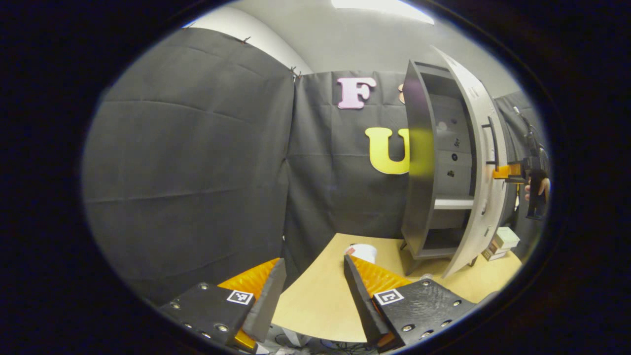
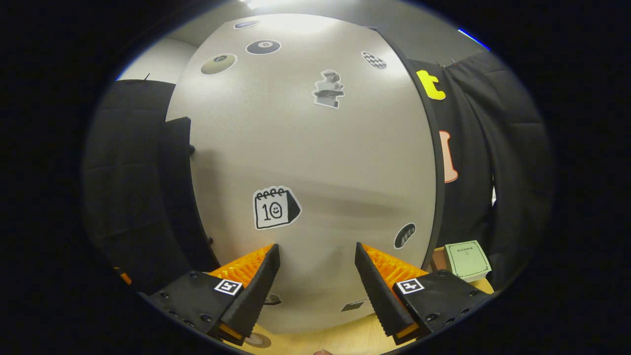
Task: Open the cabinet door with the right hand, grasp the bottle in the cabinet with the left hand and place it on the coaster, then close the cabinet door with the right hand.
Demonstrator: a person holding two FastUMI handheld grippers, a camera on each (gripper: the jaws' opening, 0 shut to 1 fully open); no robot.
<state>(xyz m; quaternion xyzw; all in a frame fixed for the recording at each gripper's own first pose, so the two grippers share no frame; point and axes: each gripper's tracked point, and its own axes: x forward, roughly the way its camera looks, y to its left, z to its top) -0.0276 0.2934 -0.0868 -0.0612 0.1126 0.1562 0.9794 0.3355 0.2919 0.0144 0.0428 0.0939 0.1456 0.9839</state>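
Left gripper view, left to right: my left gripper point(image 1: 311, 291) sits low centre, fingers spread wide w/ nothing between them, over the near edge of a tan table point(image 1: 320, 305). Just past the fingers, a white bottle point(image 1: 362, 252) peeks up on the table; I can't make out the coaster under it. Right of centre stands the grey cabinet point(image 1: 419, 162), shelves bare from what I can see. Its door point(image 1: 475, 162) hangs partly open. At the far right edge a hand holds my right gripper point(image 1: 510, 172) against the door's outer face, near the dark handle point(image 1: 492, 143).

Right gripper view: the door's pale outer face point(image 2: 315, 158), dotted w/ stickers, takes up the middle. My right gripper point(image 2: 318, 291) at bottom centre is spread, gripping nothing, very close to the panel; touching or not, can't tell. A small green box point(image 2: 467, 260) lies lower right.

Judgement: bottle looks delivered, so I'm on the closing step. Next move calls for a steady push on the door w/ the right gripper till it shuts flush, left gripper kept clear of the swing.
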